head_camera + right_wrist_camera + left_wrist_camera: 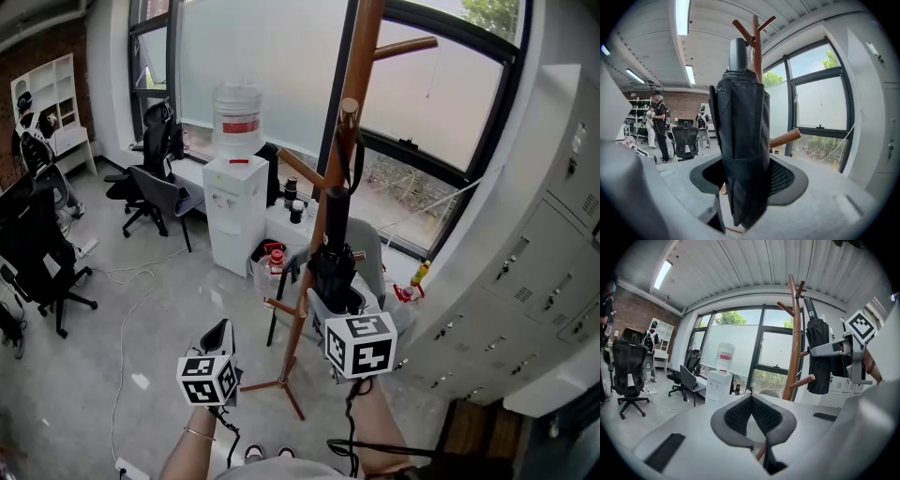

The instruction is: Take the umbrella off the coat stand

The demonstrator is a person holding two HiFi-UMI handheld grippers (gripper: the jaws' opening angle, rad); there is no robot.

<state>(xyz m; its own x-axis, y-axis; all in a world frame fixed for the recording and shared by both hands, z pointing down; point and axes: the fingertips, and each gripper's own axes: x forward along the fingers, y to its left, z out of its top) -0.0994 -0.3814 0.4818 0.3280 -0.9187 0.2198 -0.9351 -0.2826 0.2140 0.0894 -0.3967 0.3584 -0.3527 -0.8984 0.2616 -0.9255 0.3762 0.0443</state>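
Right hand-held gripper [747, 177]: clamped on folded black umbrella [743, 126], which is hung on coat stand [362, 56]. Left hand-held gripper [751, 400]: jaws together, empty. Risk: stand is likely tipped if umbrella is dragged sideways before being lifted free.

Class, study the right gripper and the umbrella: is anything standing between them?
Nothing visible. The folded umbrella already sits between the fingers of the right gripper, which close on it. It hangs close beside the coat stand, with a wooden peg showing behind it.
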